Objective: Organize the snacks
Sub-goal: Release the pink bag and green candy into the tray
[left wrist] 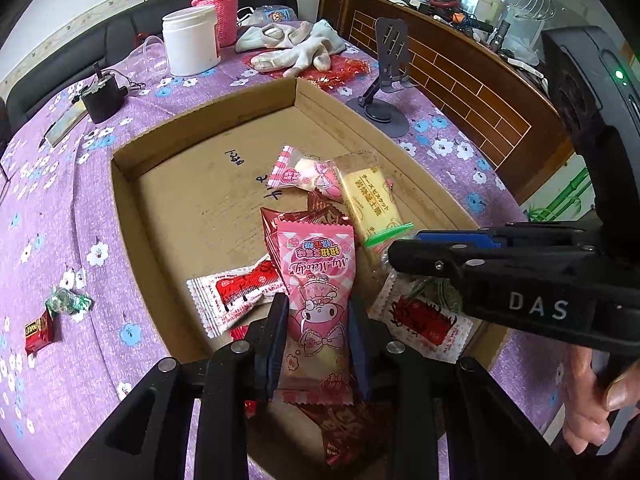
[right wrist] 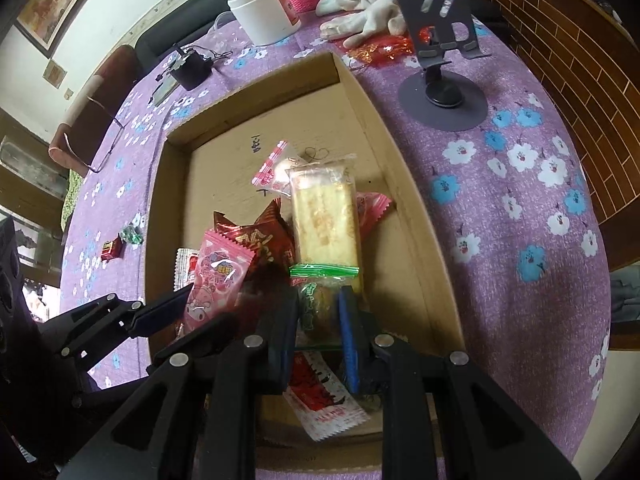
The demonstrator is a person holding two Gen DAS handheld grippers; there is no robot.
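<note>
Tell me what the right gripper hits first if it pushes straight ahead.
The right gripper, already holding the green-sealed snack packet, would likely push it into the yellow biscuit pack; depth is unclear.

I see the cardboard tray (left wrist: 132, 184) on the worktop (left wrist: 60, 208), snack packets (left wrist: 316, 280) piled in its near half, two small sweets (left wrist: 60, 312) lying left of it, phone stand (left wrist: 384, 80) behind-right.

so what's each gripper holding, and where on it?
Left gripper: pink My Melody packet, pinched across its lower half. Right gripper: green-topped clear snack bag, gripped at its sides.
</note>
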